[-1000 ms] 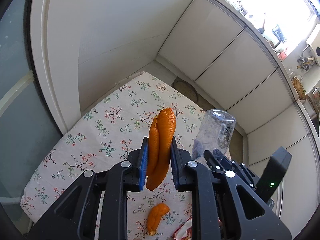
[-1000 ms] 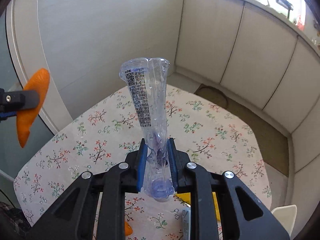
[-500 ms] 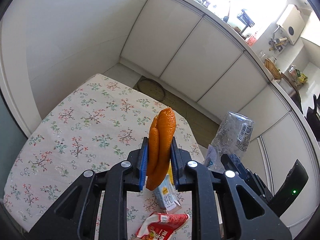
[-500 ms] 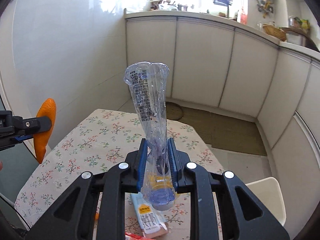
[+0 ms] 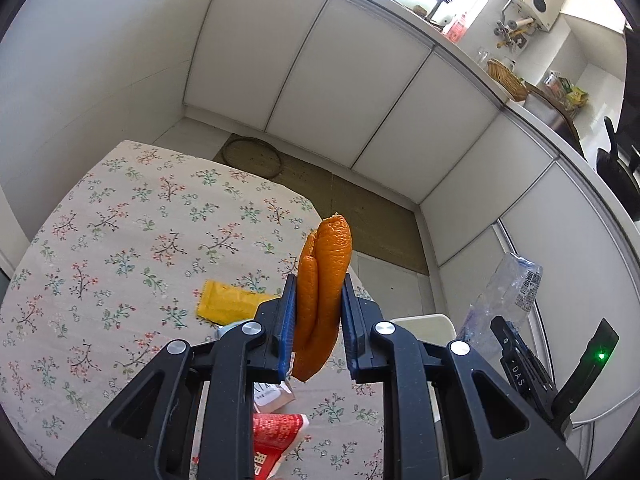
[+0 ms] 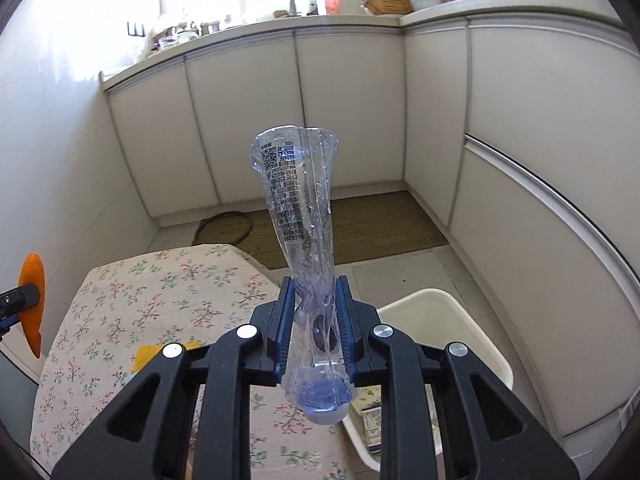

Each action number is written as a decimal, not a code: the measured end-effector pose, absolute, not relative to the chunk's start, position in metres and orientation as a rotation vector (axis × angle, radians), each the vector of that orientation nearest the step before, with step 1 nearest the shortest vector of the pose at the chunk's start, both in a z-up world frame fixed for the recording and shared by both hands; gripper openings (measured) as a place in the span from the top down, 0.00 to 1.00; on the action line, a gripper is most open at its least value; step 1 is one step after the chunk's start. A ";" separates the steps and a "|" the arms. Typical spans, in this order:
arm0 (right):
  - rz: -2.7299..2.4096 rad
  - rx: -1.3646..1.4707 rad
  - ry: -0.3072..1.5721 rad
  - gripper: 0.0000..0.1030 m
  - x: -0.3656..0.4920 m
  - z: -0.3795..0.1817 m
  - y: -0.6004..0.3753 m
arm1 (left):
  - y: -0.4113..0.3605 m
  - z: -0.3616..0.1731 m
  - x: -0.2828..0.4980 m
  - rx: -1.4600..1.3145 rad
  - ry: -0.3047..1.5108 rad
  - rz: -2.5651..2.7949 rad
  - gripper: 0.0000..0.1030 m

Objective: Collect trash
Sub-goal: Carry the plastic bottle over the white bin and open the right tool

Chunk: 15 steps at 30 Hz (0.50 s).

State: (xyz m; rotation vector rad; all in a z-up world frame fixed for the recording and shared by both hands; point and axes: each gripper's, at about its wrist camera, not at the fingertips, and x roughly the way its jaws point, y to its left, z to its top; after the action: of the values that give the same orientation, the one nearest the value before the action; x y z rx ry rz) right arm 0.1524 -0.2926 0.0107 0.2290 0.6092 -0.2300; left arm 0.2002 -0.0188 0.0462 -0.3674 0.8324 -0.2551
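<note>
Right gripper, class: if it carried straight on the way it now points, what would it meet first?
The right gripper, shut on the crushed plastic bottle, points down past the table's corner. It would probably meet the floor mat near the cabinets first, passing the white bin; depth is unclear.

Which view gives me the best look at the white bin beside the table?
The right wrist view: the white bin shows its rim, inner wall and some trash inside, right of the table. The left wrist view shows only a sliver of its rim behind the left tool.
</note>
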 end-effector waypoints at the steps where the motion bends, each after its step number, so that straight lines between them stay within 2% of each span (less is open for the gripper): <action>1: -0.240 0.240 0.614 0.79 0.151 0.008 -0.303 | -0.025 0.045 0.200 -0.364 0.837 -0.262 0.81; 10: -0.295 0.274 0.675 0.78 0.141 -0.014 -0.354 | -0.099 0.036 0.195 -0.301 0.869 -0.358 0.81; 13: -0.311 0.291 0.669 0.60 0.132 -0.015 -0.368 | -0.123 0.032 0.193 -0.288 0.877 -0.396 0.81; 15: -0.327 0.294 0.659 0.60 0.124 -0.013 -0.375 | -0.139 0.030 0.191 -0.277 0.883 -0.419 0.81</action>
State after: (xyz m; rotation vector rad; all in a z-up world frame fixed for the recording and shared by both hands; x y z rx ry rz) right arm 0.1245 -0.3746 -0.0131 0.2944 0.6590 -0.3265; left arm 0.1914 -0.1390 0.0305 -0.2771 0.8834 -0.4191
